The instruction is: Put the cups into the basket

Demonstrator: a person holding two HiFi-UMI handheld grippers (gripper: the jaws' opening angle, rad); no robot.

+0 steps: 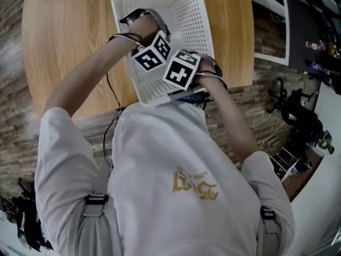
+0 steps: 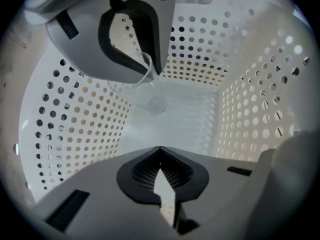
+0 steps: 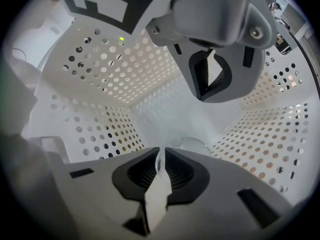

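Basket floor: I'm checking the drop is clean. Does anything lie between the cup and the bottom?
Nothing visible does. In the left gripper view the cup is deep inside the basket, beside the upper jaw of the open left hand-held gripper, and the basket floor around it looks bare.

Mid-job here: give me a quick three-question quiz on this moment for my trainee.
1. True or false: the left gripper is clamped shut on a cup.
2. Where is the right gripper? A) over the floor B) inside the basket C) on the bare table
3. Fill in: the cup by the right gripper's lower jaw is ____, not opaque.

Key: 1 false, its jaws stand wide apart. 2 B. 3 clear.
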